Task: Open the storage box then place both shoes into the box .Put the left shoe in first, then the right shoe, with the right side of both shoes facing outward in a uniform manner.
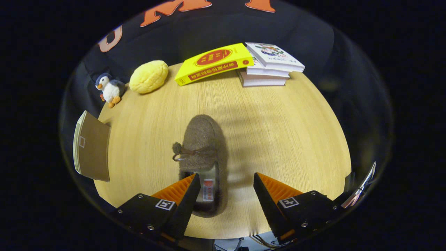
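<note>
A brown fuzzy slipper-style shoe (204,148) with a small bow lies on the wooden table (278,132), toe pointing away from me. Its heel opening sits just ahead of and partly behind my left finger (184,195). My gripper (226,181) is open, fingers wide apart, hovering above the shoe's heel end. The shoe lies left of the middle of the gap, and neither finger presses on it. At the far right, beside the right finger, a thin clear edge (362,186) shows; I cannot tell what it belongs to.
A brown book or flat carton (92,148) lies at the table's left edge. At the back stand a penguin plush (109,89), a yellow bun-shaped toy (149,76), a yellow book (212,62) and a stack of white books (270,64).
</note>
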Demonstrator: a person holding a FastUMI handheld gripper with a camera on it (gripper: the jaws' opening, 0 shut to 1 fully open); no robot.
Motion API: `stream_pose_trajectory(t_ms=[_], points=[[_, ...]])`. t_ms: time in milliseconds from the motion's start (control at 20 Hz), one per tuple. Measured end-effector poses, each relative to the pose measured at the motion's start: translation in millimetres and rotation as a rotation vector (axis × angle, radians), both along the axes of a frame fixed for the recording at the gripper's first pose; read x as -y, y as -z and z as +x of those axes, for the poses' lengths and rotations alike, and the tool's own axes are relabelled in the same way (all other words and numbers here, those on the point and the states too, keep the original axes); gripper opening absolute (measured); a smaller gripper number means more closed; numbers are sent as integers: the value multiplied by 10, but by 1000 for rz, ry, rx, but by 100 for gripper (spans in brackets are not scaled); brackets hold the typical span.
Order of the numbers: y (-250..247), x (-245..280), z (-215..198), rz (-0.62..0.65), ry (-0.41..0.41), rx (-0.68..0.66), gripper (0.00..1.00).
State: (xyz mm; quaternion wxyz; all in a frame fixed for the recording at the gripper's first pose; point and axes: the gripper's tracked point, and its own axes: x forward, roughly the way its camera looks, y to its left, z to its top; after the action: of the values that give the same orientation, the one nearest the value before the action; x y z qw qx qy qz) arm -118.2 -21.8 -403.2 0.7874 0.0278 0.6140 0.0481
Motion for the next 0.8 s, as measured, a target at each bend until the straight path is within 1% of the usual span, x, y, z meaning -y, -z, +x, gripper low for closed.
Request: stream_pose_trajectory(t_ms=[100, 200, 300, 500, 550, 600, 650, 700, 750, 800], points=[[160, -6, -2, 11, -12, -17, 93], [266, -9, 86, -4, -32, 6, 91], [352, -5, 218, -16, -33, 45, 87], [515, -66, 337, 0, -15, 66, 72], [538, -117, 342, 22, -8, 65, 62], [531, -159, 342, 41, -1, 62, 57], [534, -203, 340, 60, 2, 61, 44], [528, -235, 338, 72, 8, 60, 38], [521, -233, 341, 71, 12, 61, 24], [514, -231, 346, 69, 12, 62, 19]])
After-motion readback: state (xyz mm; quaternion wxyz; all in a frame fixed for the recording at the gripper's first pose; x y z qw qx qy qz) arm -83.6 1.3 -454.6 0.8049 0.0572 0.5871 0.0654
